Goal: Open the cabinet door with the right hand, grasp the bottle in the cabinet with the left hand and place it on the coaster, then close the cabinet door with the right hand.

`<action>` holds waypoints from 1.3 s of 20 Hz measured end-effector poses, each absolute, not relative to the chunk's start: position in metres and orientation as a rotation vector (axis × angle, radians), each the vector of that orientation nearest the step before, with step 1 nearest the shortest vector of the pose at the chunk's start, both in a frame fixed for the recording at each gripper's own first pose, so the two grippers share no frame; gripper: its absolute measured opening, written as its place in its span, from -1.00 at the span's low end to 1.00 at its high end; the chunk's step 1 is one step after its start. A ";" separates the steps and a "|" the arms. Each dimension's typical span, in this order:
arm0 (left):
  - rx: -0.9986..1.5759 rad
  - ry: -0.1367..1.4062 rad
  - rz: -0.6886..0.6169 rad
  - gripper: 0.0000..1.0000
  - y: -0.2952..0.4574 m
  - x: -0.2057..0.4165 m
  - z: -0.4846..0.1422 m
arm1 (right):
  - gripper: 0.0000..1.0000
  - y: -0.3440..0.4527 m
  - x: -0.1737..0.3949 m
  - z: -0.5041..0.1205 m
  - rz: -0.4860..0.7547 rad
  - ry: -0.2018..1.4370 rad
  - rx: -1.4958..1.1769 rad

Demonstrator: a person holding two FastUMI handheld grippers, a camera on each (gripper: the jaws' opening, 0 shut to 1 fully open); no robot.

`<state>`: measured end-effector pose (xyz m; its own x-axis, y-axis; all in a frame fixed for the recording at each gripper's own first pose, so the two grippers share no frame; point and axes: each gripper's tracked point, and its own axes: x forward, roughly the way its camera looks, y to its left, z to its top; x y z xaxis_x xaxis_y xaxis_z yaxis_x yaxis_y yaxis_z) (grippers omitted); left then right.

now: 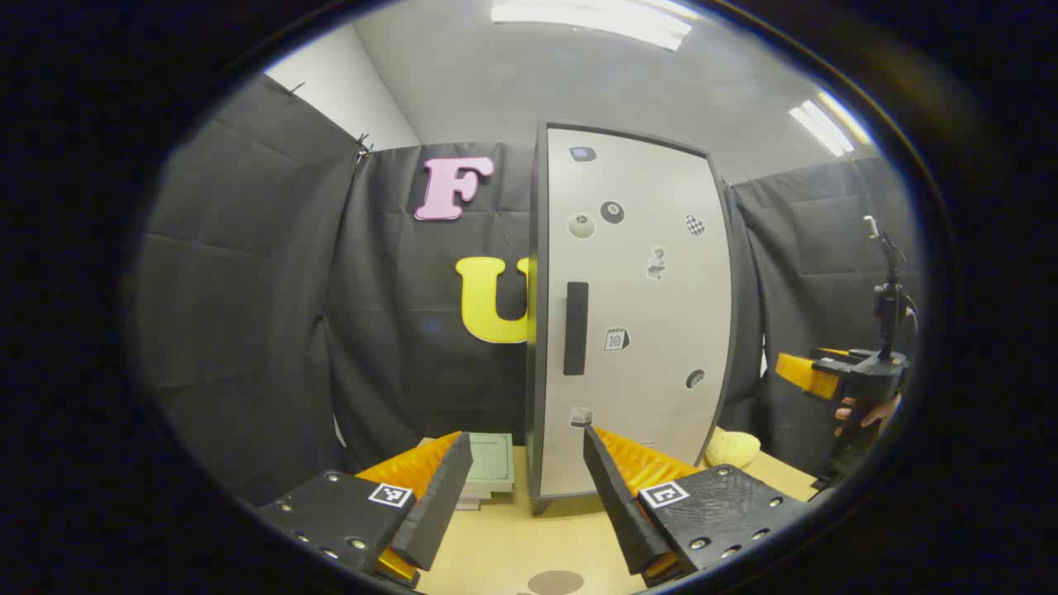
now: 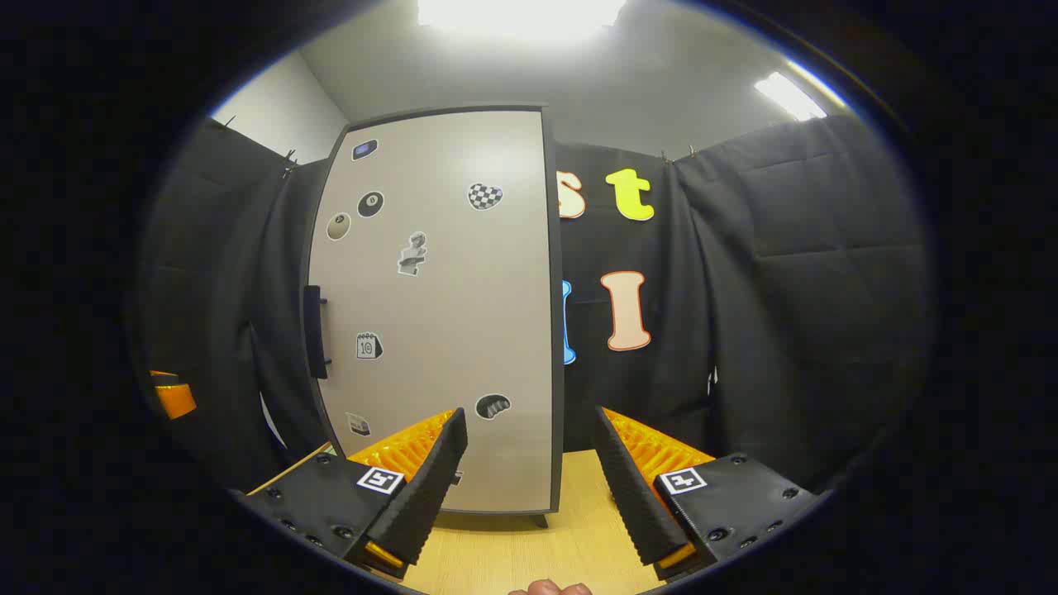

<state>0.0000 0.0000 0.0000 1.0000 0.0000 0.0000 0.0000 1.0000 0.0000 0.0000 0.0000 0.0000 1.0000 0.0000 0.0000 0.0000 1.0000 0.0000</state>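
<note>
Black cloth walled the booth behind a pale wooden worktop (image 2: 512, 554), on which the cabinet (image 2: 438, 314) stood upright with its door shut, so the bottle, presumably inside, was hidden. The door's dark handle (image 1: 575, 328), a bar with its long axis vertical, sat near the door's left edge at about mid-height. The right tool (image 2: 529, 487) hung in front of the cabinet with its fingers spread and nothing between them, aimed at the door's lower right part; the handle (image 2: 312, 330) lay up and to the left of it, seen nearly edge-on. The left tool (image 1: 521, 496), likewise spread and empty, faced the door's lower left corner, with the handle almost straight above and ahead of it, so it looked the nearer of the two to the bar. The task gives the door to the right tool (image 1: 814, 376), held well off to the cabinet's right. A round brown coaster (image 1: 555, 582) lay on the worktop in front of the cabinet, between the left tool's fingers. A stack of books (image 1: 488, 467) rested left of the cabinet's base and a yellow lump (image 1: 732, 448) to its right.
</note>
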 end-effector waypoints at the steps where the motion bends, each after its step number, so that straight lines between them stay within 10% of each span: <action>1: -0.002 -0.005 -0.003 0.65 0.001 0.002 0.001 | 0.93 0.003 -0.001 0.002 0.005 0.003 0.010; 26: 0.003 0.044 0.016 0.67 0.019 0.005 -0.061 | 0.94 0.051 0.019 0.040 0.084 -0.008 0.051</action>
<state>0.0048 0.0192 -0.0610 0.9989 0.0163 -0.0435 -0.0162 0.9999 0.0034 0.0193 0.0510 0.0400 0.9965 0.0833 0.0103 -0.0837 0.9952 0.0509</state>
